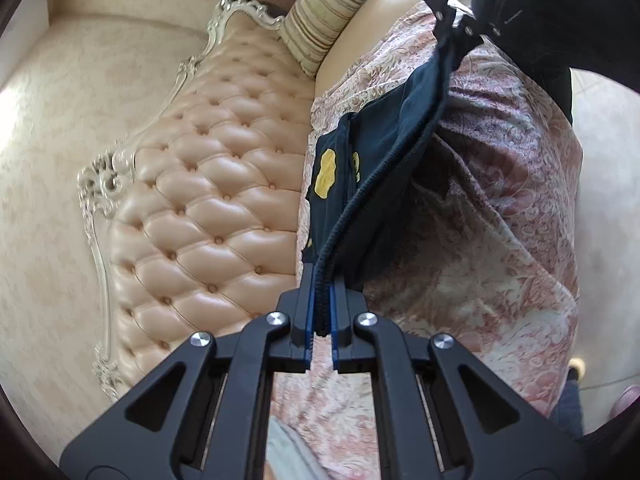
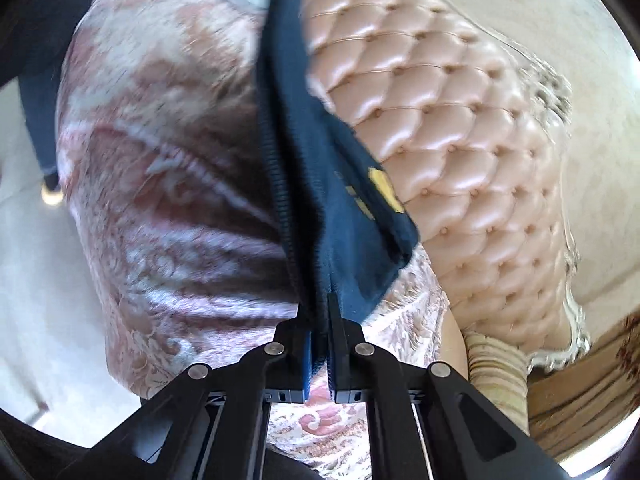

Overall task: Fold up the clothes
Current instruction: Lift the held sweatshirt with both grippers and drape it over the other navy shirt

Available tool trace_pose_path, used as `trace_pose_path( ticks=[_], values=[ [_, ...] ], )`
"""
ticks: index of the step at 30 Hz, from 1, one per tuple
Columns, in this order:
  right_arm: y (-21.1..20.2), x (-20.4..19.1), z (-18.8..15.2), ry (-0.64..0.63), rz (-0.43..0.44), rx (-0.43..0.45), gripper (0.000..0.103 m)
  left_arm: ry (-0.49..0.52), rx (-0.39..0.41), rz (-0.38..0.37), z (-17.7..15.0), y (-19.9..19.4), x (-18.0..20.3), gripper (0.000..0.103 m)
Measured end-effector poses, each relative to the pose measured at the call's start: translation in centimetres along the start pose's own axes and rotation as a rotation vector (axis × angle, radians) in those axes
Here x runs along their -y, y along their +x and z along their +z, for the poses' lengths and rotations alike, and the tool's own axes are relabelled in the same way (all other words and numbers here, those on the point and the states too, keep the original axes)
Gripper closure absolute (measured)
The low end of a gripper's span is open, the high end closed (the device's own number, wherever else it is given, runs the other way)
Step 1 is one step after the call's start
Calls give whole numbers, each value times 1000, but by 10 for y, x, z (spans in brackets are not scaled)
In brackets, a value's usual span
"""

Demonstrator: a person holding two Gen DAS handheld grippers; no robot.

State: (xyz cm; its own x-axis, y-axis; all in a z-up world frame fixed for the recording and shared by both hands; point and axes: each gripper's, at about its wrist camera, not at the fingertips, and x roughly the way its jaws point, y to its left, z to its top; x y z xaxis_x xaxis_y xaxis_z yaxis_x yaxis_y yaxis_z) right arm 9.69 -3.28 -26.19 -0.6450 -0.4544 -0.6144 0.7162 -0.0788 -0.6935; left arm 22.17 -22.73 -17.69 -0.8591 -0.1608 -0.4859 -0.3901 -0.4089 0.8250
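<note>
Left gripper (image 1: 322,280) clenched on the ribbed hem of a dark navy garment (image 1: 384,128), hem edge pinched between the blue pads, fabric filling the gap. From there the hem runs up toward 1 o'clock in the left wrist view, pulled fairly taut, to the right gripper (image 1: 450,46) at the top edge, which pinches the other end of the same hem. Garment hangs between the two grippers above the bed, folded over along the hem line, with a yellow print (image 1: 325,174) showing on the panel at 11 o'clock of the left gripper.

Right gripper (image 2: 319,308) clenched on the same navy garment (image 2: 320,160); fabric fills the jaws, pads closed against it. Hem runs from the jaws up toward 12 o'clock, blurred. Yellow print (image 2: 386,190) visible at 1 o'clock of the right gripper on the hanging panel.

Under the garment: pink and cream floral bedspread (image 1: 500,240), wrinkled, covering the bed. In the left wrist view the tufted peach headboard (image 1: 208,200) sits at 9 o'clock, with an ornate cream carved frame (image 1: 100,184) around it. Striped bolster pillow (image 1: 328,16) at 12 o'clock, touching the headboard's top corner. In the right wrist view the headboard (image 2: 460,140) is at 2 o'clock, the striped pillow (image 2: 498,364) at 4 o'clock. A person's dark sleeve (image 1: 532,12) behind the right gripper at 1 o'clock.
</note>
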Motion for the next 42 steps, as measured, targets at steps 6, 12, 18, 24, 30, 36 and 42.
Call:
trace_pose_path(
  ticks=[6, 12, 18, 24, 30, 36, 42],
  values=[
    [-11, 29, -4, 182, 78, 18, 98, -145, -17, -40, -2, -1, 4, 96],
    [-12, 59, -1, 335, 167, 1, 98, -246, -33, -74, -7, 2, -2, 96],
    [5, 114, 20, 506, 280, -19, 98, -397, -43, -140, -9, 31, -52, 96],
    [40, 166, 52, 517, 321, -40, 98, -471, -58, -183, -13, 69, -106, 96],
    [74, 190, 66, 537, 375, -54, 98, -569, -74, -260, -23, 100, -137, 96],
    [101, 213, 67, 635, 446, -56, 98, -665, -79, -296, -29, 125, -161, 96],
    [115, 234, 74, 676, 472, -47, 98, -702, -84, -290, -31, 143, -180, 96]
  ],
)
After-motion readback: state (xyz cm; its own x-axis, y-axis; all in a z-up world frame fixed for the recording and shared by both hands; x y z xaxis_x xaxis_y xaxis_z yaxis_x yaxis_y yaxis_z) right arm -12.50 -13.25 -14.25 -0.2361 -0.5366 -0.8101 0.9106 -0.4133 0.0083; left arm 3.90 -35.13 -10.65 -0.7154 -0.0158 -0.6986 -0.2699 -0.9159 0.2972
